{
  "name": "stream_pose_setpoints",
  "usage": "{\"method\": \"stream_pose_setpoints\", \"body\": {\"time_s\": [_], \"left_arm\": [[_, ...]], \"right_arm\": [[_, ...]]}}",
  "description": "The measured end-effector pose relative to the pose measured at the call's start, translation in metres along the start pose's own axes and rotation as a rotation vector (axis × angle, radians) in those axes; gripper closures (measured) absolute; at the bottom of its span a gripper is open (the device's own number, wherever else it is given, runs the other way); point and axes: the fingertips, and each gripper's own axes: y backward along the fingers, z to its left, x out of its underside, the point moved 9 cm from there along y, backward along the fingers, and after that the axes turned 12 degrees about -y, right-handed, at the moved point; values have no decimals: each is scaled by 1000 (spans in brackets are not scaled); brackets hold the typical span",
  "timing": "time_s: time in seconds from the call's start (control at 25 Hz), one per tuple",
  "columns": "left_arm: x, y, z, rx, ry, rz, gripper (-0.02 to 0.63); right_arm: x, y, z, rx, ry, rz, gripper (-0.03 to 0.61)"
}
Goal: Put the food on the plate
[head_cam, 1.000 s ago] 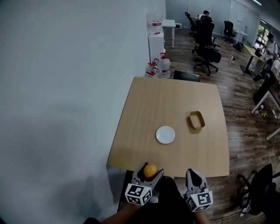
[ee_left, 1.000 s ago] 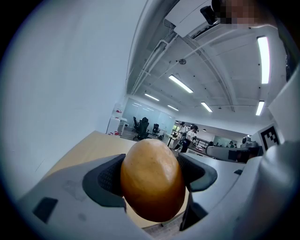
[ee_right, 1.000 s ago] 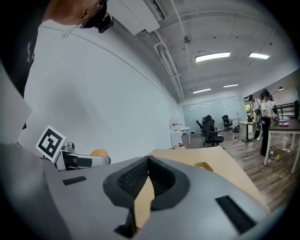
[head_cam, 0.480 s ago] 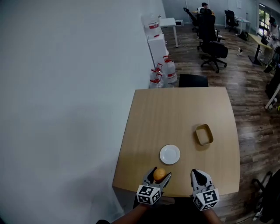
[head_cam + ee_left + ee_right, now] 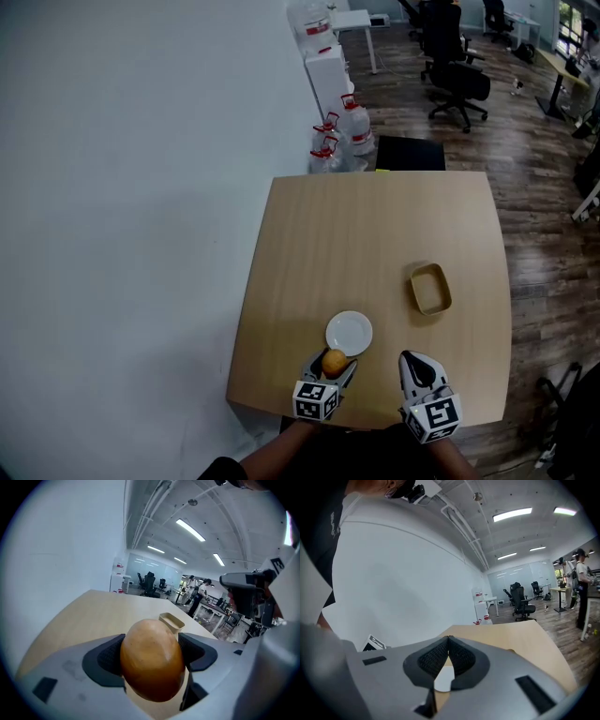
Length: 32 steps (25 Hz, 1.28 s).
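A round orange-brown piece of food is clamped between the jaws of my left gripper, held just above the table's near edge. A small white plate lies on the wooden table right beyond that food. In the right gripper view the plate shows as a white patch below the jaws. My right gripper hangs over the near edge to the plate's right, jaws touching at the tips with nothing between them.
A tan rectangular tray lies on the table right of the plate. A white wall runs along the left. Water jugs and a dark chair back stand past the far edge. Office chairs and desks fill the room beyond.
Both grippers have advanced over the table's near edge. The left one carried the food up close to the plate. The head view shifted, so the table sits lower and nearer.
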Motion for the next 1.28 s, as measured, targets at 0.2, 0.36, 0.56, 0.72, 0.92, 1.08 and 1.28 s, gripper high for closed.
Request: {"method": "stream_pose_setpoints", "body": {"time_s": [0.2,0.36,0.56,0.72,0.92,1.08,1.28], "left_arm": [[15,-37,9,-3,7,75,273],[26,-65,14,6,-9,159,273],[33,-94,21,6,-12,200,273],[39,-108,33,-31,43,204,273],[52,-125,42,-62,129,257,273],[57,-137,42,-41,150,288,273],[56,-145,44,-25,129,291,272]], "right_arm": [[-9,-15,-12,-31,30,14,520],[-2,-15,-18,-45,47,52,520],[3,-7,-27,13,27,21,520],[8,-8,-34,24,-4,40,520],[0,-8,-56,69,-33,22,520],[0,-4,-69,76,-24,28,520],[10,0,-63,67,-29,48,520]]}}
